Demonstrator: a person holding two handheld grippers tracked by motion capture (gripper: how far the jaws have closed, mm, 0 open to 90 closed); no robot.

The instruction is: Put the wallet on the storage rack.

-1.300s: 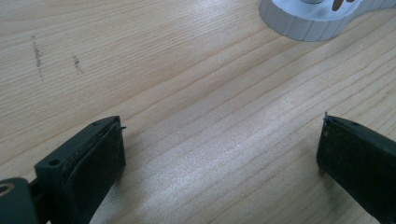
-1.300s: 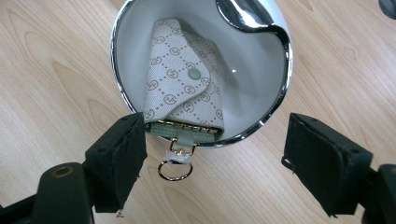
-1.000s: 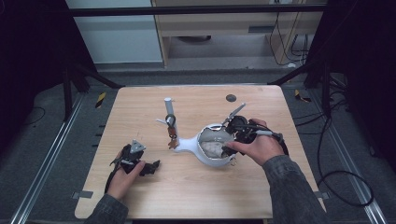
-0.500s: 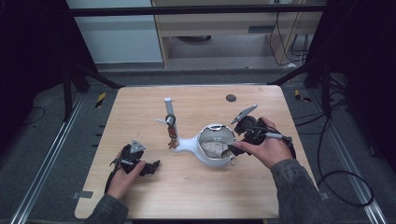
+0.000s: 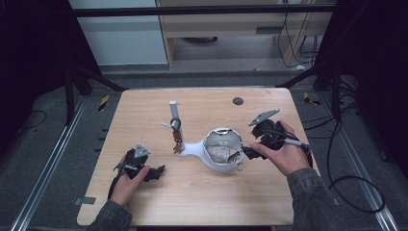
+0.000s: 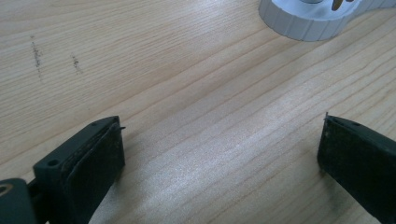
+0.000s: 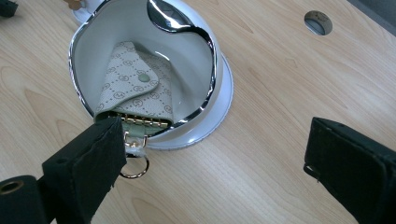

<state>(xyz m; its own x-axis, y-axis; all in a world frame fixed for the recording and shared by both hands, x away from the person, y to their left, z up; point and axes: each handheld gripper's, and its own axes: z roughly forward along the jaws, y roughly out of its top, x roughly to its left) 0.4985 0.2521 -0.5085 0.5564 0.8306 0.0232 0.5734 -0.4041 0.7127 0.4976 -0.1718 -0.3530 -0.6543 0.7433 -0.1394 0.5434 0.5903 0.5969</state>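
A white bowl-shaped holder with a chrome rim sits mid-table, joined to a white post with keys hanging on it. Inside the bowl lies a patterned beige key pouch; its gold ring hangs over the rim onto the table. My right gripper is open just right of the bowl, nothing between its jaws, one jaw close to the ring. My left gripper rests open on the bare table at the front left, with the holder's ribbed white base ahead of it.
The wooden table has a round cable hole at the back right. A cable trails off the right edge from my right gripper. Metal frame rails run along both sides on the floor.
My right gripper has drawn back to the right, away from the bowl, leaving the pouch inside it. The left hand has stayed put.
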